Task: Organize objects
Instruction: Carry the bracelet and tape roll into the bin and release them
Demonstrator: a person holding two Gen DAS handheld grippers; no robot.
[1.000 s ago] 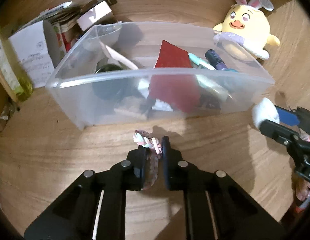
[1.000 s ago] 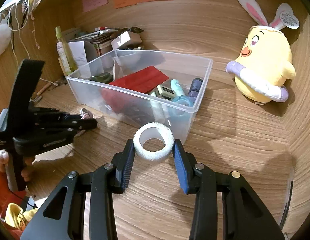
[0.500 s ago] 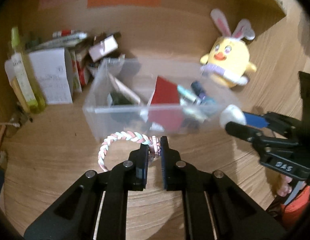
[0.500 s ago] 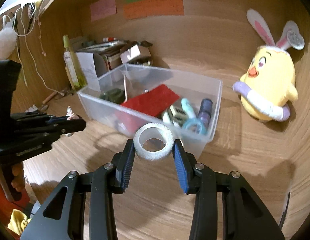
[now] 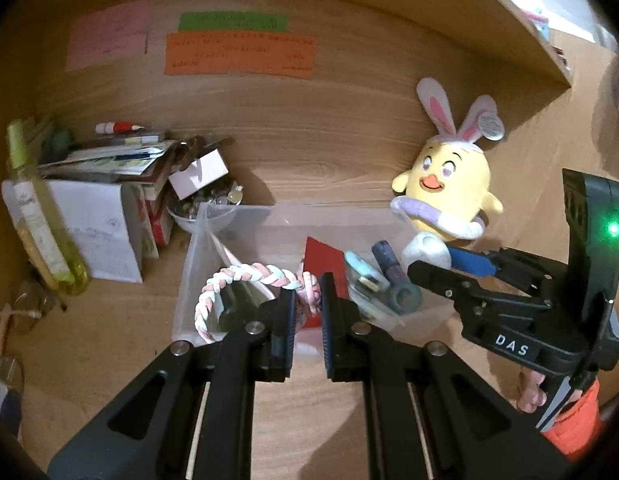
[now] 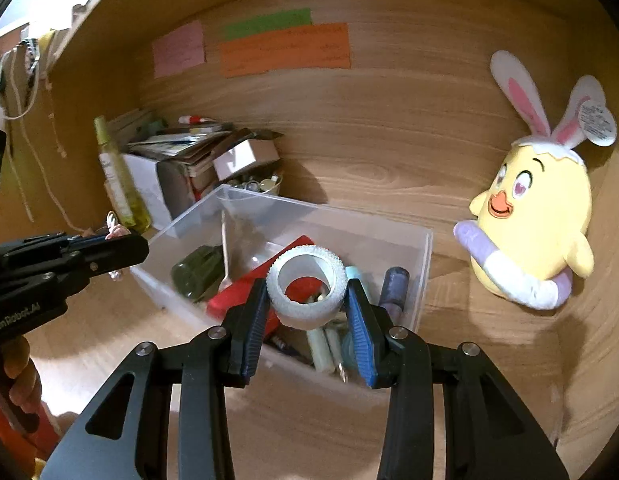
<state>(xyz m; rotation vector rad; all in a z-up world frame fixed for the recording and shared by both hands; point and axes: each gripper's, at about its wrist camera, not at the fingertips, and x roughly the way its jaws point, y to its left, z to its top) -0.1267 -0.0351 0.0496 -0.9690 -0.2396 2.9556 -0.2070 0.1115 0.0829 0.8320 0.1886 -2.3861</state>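
Observation:
My left gripper (image 5: 308,300) is shut on a pink, white and mint braided bracelet (image 5: 245,274), held up in front of the clear plastic bin (image 5: 269,220). My right gripper (image 6: 307,300) is shut on a white tape roll (image 6: 306,292), held above the near part of the same bin (image 6: 425,264). The bin holds a red card (image 5: 325,258), a purple tube (image 6: 393,288), a dark green item (image 6: 197,272) and other small things. The right gripper also shows in the left wrist view (image 5: 433,264), and the left gripper in the right wrist view (image 6: 125,246).
A yellow bunny-eared plush (image 6: 533,224) sits right of the bin. A stack of papers and boxes (image 5: 117,168), a yellow-green bottle (image 5: 41,220) and a bowl of small items (image 5: 207,208) stand to the left. Coloured notes (image 6: 285,46) hang on the wooden back wall.
Both grippers have risen from the desk with their objects. The bracelet has been lifted off the desk surface and now hangs in front of the bin. The tape roll now sits over the bin.

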